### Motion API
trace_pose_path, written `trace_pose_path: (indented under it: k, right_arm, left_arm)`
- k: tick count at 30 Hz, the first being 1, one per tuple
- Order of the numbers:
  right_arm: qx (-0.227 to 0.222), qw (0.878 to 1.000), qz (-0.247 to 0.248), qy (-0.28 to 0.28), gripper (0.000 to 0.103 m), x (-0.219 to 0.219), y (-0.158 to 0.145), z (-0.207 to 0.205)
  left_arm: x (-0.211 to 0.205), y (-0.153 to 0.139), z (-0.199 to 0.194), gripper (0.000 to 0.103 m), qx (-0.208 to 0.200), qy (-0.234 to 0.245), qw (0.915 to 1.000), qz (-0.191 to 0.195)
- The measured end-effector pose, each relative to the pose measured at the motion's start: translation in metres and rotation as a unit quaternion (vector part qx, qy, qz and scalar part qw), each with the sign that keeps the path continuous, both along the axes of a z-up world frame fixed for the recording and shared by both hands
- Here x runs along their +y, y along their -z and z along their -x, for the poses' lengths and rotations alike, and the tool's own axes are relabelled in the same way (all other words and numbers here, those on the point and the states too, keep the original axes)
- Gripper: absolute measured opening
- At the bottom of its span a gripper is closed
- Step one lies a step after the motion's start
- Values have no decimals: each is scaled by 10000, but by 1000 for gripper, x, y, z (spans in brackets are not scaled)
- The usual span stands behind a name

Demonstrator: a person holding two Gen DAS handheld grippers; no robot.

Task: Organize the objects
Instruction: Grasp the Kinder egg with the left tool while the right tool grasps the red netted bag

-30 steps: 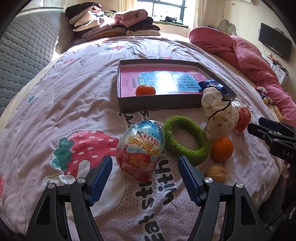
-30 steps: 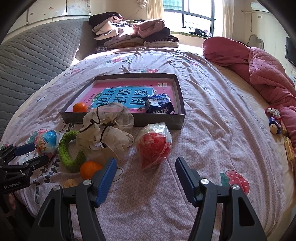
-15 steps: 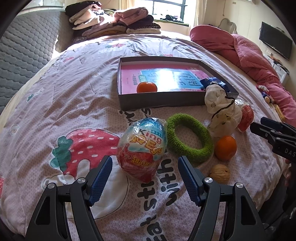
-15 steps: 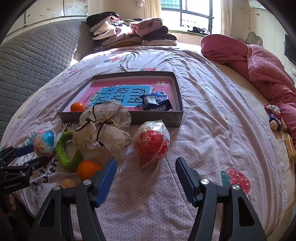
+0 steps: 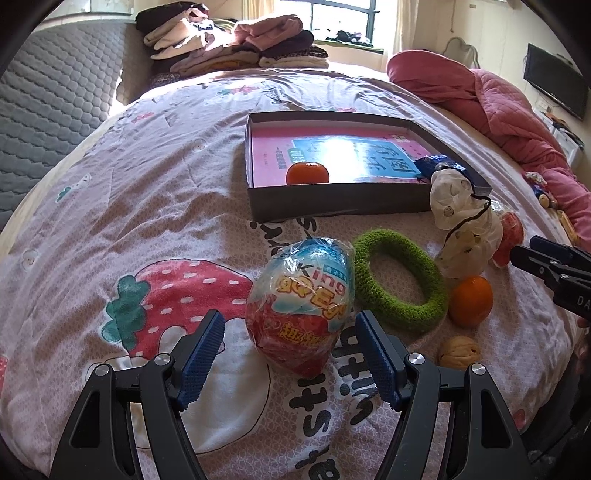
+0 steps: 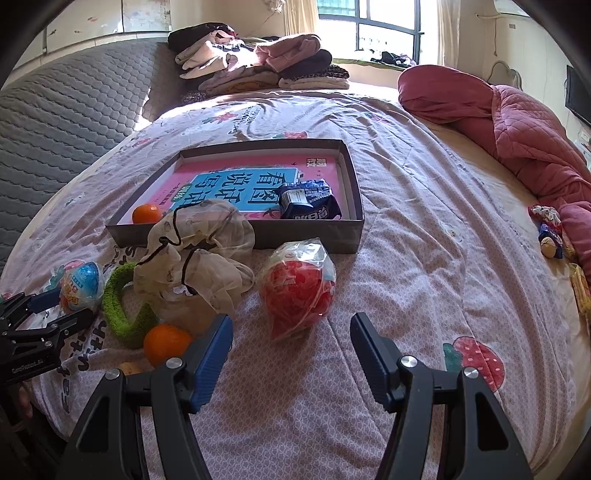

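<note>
Both grippers have crept nearer, the left gripper (image 5: 288,354) open-jawed around one foil-wrapped blue-and-red toy egg (image 5: 301,306), the right gripper (image 6: 291,350) open before one bagged red ball (image 6: 297,291); two oranges, one (image 5: 307,173) in the grey cardboard tray (image 5: 332,206), one (image 5: 471,301) beside the green knitted ring (image 5: 400,280).

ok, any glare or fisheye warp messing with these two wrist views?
Left wrist: sun glare washes out the book cover in the box; bed edges bow. Right wrist: same cover reads cleanly; window blown out, dark corner vignette.
</note>
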State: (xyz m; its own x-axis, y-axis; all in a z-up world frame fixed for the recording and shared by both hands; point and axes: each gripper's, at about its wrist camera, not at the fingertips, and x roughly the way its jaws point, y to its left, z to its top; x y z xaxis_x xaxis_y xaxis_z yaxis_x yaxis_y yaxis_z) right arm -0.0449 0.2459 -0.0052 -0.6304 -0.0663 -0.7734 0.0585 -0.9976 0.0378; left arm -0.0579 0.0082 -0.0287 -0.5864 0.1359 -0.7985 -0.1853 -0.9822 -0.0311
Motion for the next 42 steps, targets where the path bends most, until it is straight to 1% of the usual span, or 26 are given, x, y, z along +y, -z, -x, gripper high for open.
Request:
trace_pose_path:
  k: [11,25,36,38,41,42]
  right_arm:
    - [13,10000,-23,82,65,4,7,12]
    - [-9,9999,-32,137,65,6,18,29]
    - [35,9999,-40,157,65,5,27,40]
    - [45,9999,-44,158,65,5,29,40]
    - [68,9999,-16,137,54,5,29,40]
    - [83,9999,-8,128,52,4,29,40]
  left_arm:
    - [1,7,6,75,-50,29,10000,27]
    - [-2,10,14,75,-9,-19,10000,-56]
    - [3,8,21,75,193,31,9997,-160]
    - [3,9,21,72,202,35,9996,-207]
    - [4,8,22,62,200,65,9994,-283]
    - [4,9,22,61,197,74,9993,-294]
